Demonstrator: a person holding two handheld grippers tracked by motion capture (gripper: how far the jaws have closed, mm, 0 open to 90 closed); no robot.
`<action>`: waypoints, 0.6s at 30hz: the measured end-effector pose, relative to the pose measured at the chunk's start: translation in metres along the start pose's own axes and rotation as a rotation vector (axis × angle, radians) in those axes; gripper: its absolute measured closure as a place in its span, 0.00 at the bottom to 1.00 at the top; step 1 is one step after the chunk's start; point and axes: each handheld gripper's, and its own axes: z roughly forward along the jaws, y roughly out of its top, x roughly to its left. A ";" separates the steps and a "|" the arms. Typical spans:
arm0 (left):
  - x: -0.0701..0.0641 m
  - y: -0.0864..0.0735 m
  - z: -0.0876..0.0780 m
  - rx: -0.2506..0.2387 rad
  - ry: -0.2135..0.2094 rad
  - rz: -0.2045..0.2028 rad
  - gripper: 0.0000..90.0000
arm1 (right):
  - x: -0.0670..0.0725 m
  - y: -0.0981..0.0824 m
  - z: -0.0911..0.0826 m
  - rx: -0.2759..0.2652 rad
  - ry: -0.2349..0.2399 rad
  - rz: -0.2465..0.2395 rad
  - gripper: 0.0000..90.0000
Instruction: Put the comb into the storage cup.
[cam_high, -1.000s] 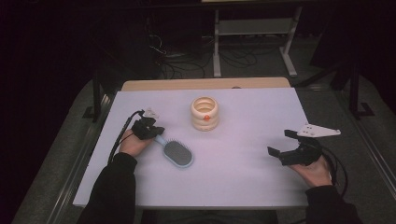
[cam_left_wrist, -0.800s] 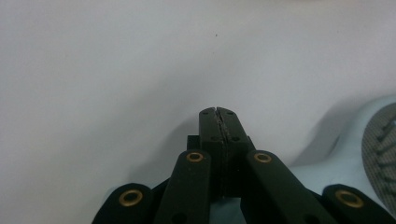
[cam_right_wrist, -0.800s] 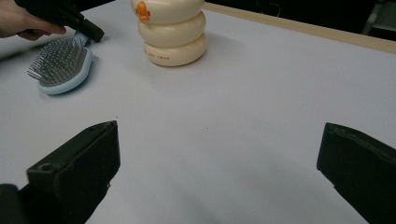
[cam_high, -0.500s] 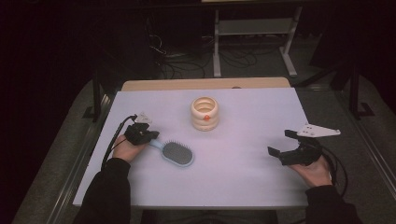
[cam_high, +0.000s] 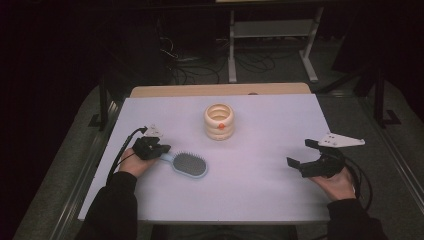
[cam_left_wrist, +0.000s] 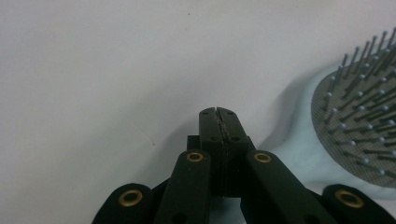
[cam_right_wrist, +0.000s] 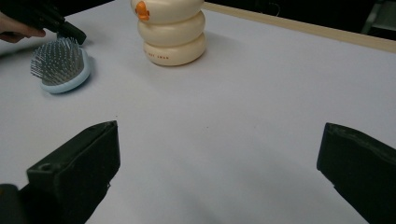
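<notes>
**Left gripper at the hairbrush handle, jaws together**

The light blue hairbrush lies bristles up on the white surface, left of centre, its handle pointing toward the left gripper. In the high view that gripper sits right at the handle's end. The left gripper view shows its two black jaws pressed flat against each other with nothing between them; the brush head lies just beside them on the right of that view, and the pale blue handle runs close under the jaw links. Whether they touch it cannot be told.

The right gripper rests near the right edge of the surface, well apart from the brush, with its jaws spread wide and nothing between them. Its own view looks across the bare surface to the brush and to the cream ringed container, which bears an orange knob on its side.

That container stands upright behind the brush, toward the far middle of the surface.
</notes>
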 end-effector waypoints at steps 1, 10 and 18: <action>-0.001 -0.001 -0.001 0.001 -0.001 -0.001 1.00 | 0.000 0.000 0.000 0.001 0.000 -0.001 0.00; -0.006 -0.008 -0.005 0.037 -0.003 0.013 1.00 | 0.001 0.000 -0.001 -0.002 -0.001 -0.004 0.00; -0.015 -0.013 -0.012 0.028 0.001 0.013 1.00 | 0.002 0.000 0.000 0.003 0.003 -0.004 0.00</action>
